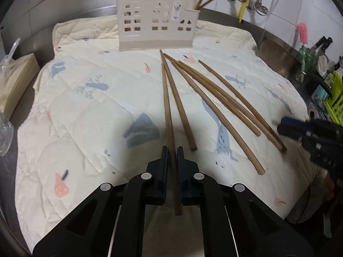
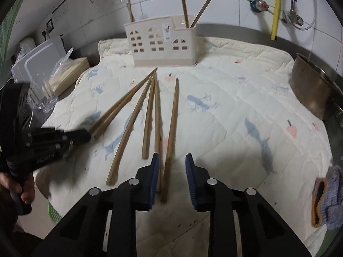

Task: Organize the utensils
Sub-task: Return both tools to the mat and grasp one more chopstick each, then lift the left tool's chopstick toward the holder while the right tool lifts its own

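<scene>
Several wooden chopsticks lie fanned on a quilted cloth (image 1: 85, 111) in front of a cream utensil holder (image 1: 156, 23) that has a few chopsticks standing in it. My left gripper (image 1: 172, 150) is shut on one chopstick (image 1: 168, 115), low over the cloth. It also shows in the right wrist view (image 2: 85, 136). My right gripper (image 2: 172, 157) is open, its jaws around the near end of the rightmost chopstick (image 2: 171, 132). The holder also shows in the right wrist view (image 2: 163, 42).
A metal pot (image 2: 310, 87) stands at the right edge of the cloth, a knitted cloth (image 2: 328, 197) nearer. A tissue box (image 1: 15, 81) and a clear glass (image 2: 42, 94) stand left. Taps and hoses (image 2: 276, 6) run along the tiled wall.
</scene>
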`<act>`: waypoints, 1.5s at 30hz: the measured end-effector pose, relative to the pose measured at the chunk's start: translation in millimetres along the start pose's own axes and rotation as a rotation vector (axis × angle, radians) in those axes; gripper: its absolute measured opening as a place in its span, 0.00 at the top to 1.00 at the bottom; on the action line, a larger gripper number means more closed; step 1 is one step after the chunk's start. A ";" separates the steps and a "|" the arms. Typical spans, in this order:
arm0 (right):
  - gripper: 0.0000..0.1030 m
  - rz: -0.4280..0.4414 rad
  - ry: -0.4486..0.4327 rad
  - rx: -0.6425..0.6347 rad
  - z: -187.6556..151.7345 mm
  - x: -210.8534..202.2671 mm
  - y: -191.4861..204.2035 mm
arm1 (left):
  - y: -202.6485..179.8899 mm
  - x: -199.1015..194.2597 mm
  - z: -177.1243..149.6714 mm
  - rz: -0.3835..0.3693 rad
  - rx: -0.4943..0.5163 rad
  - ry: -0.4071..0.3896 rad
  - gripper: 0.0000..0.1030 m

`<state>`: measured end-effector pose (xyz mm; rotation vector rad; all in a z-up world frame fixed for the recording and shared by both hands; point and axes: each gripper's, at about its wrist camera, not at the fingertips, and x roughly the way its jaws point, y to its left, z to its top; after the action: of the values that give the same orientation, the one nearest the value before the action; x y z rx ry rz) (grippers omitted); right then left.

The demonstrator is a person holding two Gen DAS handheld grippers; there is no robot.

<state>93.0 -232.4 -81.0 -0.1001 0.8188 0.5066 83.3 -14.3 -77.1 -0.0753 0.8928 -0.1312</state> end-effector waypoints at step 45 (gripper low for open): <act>0.94 -0.069 -0.262 -0.158 87.2 -56.4 14.7 | 24.2 -59.9 95.9 0.025 0.060 -0.219 0.95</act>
<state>112.6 -217.6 20.9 -0.2026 0.5169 0.5071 123.0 19.4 26.1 -0.0215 0.6705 -0.1239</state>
